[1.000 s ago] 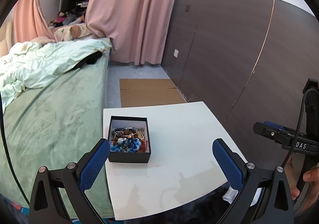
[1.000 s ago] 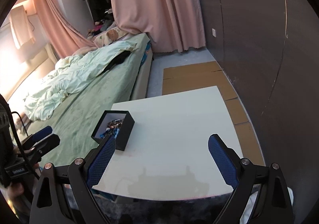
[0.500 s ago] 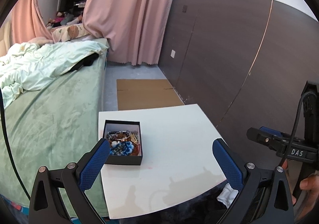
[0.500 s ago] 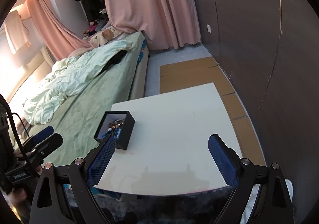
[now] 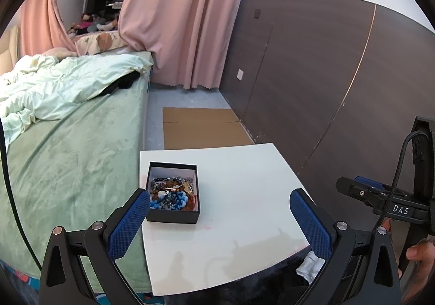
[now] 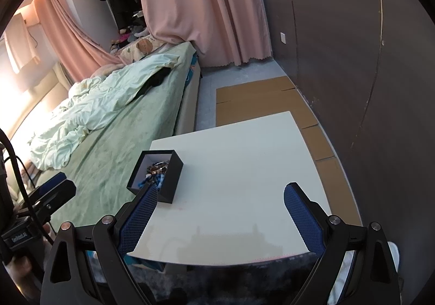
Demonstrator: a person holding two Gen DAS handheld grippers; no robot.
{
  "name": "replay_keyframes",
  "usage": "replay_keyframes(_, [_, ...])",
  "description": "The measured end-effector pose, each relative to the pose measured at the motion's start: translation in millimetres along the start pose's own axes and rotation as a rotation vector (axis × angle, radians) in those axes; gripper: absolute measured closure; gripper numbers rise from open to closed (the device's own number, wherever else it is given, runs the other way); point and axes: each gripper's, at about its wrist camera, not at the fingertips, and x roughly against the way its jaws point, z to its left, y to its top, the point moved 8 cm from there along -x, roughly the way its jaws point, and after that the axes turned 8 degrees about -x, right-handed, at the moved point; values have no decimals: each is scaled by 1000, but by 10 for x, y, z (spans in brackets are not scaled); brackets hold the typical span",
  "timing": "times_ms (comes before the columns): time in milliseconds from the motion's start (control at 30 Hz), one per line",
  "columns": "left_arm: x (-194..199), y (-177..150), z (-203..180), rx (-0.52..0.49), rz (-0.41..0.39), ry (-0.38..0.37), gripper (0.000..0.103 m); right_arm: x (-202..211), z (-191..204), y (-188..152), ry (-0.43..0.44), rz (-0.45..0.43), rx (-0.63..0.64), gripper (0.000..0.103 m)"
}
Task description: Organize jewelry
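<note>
A small black box (image 5: 173,193) with a white lining sits at the left side of a white table (image 5: 244,191), filled with tangled bead bracelets (image 5: 171,192) in blue, brown and grey. The right wrist view shows the same box (image 6: 156,176) from its side. My left gripper (image 5: 220,199) is open, held above the table's near edge, its left fingertip overlapping the box's near corner in the image. My right gripper (image 6: 220,196) is open too, over the table's front, holding nothing. The right gripper (image 5: 380,196) also appears at the left view's right edge.
A bed (image 5: 68,147) with green cover and pale duvet runs along the table's left side. A dark panelled wall (image 5: 312,74) stands to the right. Flat cardboard (image 5: 201,128) lies on the floor beyond the table, with pink curtains (image 5: 176,19) behind. A hand (image 5: 418,258) grips the right tool.
Both grippers have drawn back and up from the table, so the box and table look smaller and farther. Both stay open; the box has not moved.
</note>
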Motion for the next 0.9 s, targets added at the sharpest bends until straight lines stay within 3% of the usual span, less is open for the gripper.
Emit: replay_keyframes(900, [-57, -50, -72, -33, 24, 8, 1, 1, -59, -39, -11, 2, -11, 9])
